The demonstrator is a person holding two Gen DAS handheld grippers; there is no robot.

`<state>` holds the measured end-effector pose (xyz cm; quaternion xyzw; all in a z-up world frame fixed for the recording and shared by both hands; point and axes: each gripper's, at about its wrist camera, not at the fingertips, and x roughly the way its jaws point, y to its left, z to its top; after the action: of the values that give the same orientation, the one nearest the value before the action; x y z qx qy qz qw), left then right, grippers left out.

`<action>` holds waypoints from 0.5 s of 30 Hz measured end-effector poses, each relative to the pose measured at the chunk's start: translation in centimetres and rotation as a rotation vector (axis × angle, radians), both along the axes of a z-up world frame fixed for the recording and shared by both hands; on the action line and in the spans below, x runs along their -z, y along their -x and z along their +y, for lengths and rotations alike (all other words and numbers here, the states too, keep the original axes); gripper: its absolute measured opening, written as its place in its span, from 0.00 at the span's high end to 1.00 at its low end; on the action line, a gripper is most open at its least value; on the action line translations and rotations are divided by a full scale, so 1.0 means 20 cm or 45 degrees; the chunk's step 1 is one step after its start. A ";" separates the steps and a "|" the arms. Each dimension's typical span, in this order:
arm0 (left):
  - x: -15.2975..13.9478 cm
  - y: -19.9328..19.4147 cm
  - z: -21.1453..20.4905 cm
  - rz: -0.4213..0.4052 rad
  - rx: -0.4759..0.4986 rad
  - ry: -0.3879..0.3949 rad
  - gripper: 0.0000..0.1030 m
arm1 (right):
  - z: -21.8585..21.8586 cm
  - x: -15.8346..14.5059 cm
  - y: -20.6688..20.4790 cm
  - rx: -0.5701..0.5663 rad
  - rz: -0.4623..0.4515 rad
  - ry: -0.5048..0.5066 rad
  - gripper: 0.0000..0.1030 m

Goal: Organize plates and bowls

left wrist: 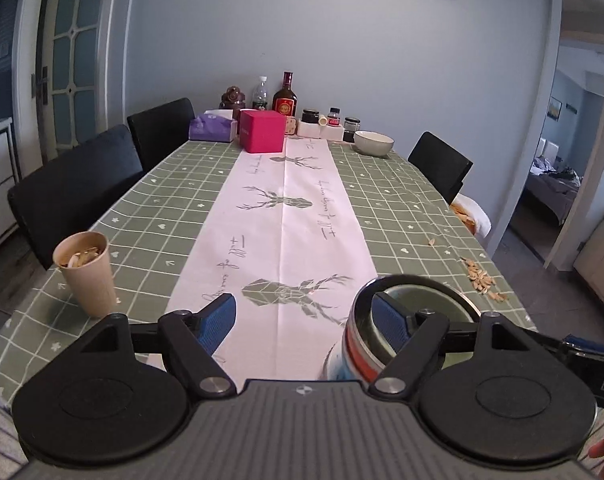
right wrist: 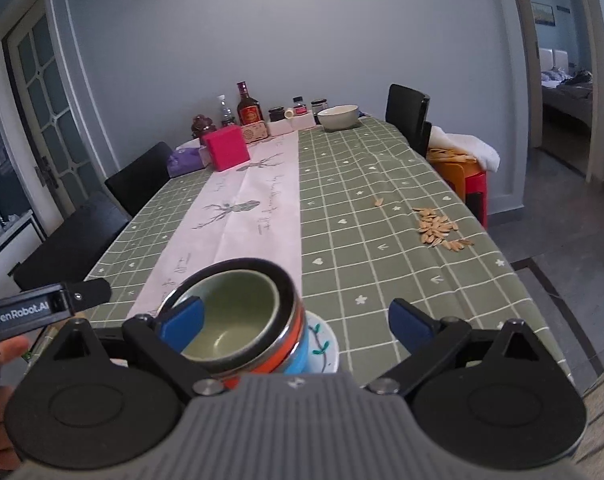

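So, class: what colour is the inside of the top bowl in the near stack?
Pale green inside the top bowl, clearest in the right wrist view.

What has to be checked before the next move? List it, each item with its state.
1. Left gripper open, nothing clamped: ok.
2. Right gripper open, nothing clamped: ok.
3. Green bowl nested in the bowl stack, upright on the patterned plate: ok.
4. Both grippers clear of the stack's rim: cannot tell; one pad of each overlaps it in view.
5. White bowl gathered with the rest: not ok; it stands alone at the far end of the table.
6. Way to that bowl free along the table runner: ok.
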<state>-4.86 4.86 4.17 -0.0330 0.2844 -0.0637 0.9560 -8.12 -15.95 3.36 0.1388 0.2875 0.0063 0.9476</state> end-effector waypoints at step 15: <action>0.01 0.17 -0.07 -0.210 -0.047 -0.089 0.10 | 0.18 0.06 0.00 -0.086 0.017 0.137 0.06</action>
<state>-8.26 3.49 3.95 0.0004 0.2059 -0.0387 0.9778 -8.21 -12.37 2.20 0.0778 0.2983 0.0217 0.9510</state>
